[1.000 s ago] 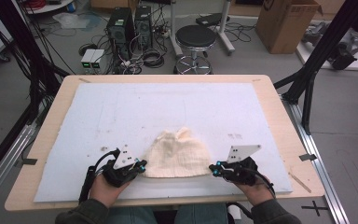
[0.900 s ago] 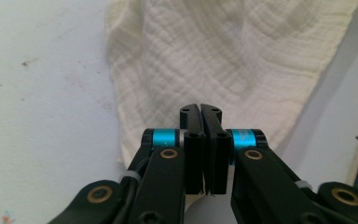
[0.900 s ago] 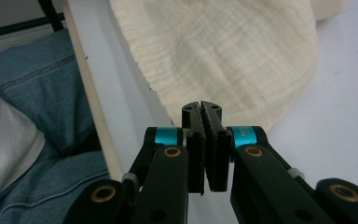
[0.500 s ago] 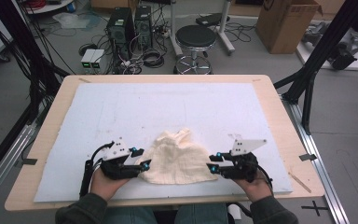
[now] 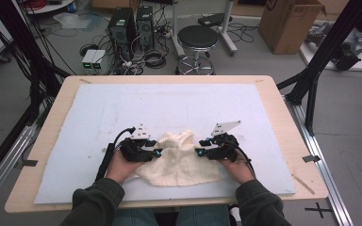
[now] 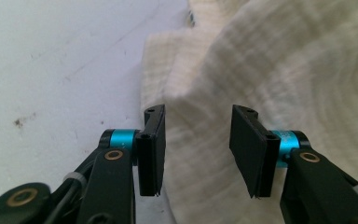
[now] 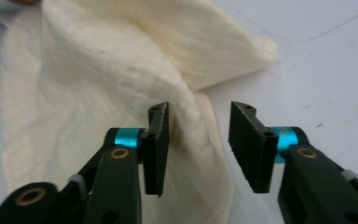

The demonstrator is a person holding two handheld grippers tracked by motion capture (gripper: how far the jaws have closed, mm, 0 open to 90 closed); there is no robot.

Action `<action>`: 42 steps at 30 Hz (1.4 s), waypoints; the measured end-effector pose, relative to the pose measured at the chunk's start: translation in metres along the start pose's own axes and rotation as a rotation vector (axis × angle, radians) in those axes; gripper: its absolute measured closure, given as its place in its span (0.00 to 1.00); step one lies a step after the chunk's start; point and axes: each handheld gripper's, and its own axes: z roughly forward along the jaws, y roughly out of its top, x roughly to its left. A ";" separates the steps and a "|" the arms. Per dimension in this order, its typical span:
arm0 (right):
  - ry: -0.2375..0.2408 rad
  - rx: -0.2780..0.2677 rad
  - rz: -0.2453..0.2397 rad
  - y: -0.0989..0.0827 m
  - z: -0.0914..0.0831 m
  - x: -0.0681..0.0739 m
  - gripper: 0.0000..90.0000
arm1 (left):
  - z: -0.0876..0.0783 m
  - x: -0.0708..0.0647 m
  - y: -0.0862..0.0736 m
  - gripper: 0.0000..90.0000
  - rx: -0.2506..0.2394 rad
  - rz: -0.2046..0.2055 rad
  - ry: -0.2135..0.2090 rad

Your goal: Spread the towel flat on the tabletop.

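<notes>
cloth (image 5: pixel 179 160) crumpled, long axis across table, between grippers.

1 cloth (image 5: pixel 179 160), 2 tongs, left (image 5: pixel 158 153), right (image 5: pixel 199 152), 1 stool (image 5: pixel 197 37), 1 cardboard box (image 5: pixel 290 23)

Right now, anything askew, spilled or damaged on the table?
Nothing spilled or damaged. The cream cloth lies crumpled near the front edge of the white mat, bunched into folds rather than flat. The left gripper and right gripper sit at its two sides, fingers apart with cloth folds between them. The mat shows a few small dark specks.
</notes>
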 end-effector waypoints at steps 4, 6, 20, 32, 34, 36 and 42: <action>0.009 0.050 -0.020 -0.004 0.009 0.002 0.86 | 0.003 -0.003 -0.002 0.78 0.036 0.026 0.030; 0.025 0.043 -0.027 -0.003 0.008 0.002 0.94 | 0.003 -0.003 -0.002 0.82 0.036 0.027 0.049; -0.059 -0.039 -0.016 -0.009 -0.053 0.013 0.95 | -0.038 -0.015 -0.010 0.99 -0.024 -0.011 0.076; -0.003 0.020 0.009 -0.028 -0.068 0.029 0.77 | -0.047 -0.024 -0.014 0.77 -0.080 -0.043 -0.036; 0.022 -0.022 0.019 -0.025 -0.073 0.027 0.70 | -0.046 -0.020 -0.007 0.74 -0.105 -0.041 -0.030; 0.024 -0.065 0.018 -0.019 -0.079 0.022 0.70 | -0.043 -0.015 0.001 0.73 -0.115 -0.045 -0.027; 0.011 -0.169 0.025 0.004 -0.079 0.005 0.70 | -0.018 -0.003 0.031 0.75 -0.159 -0.040 -0.034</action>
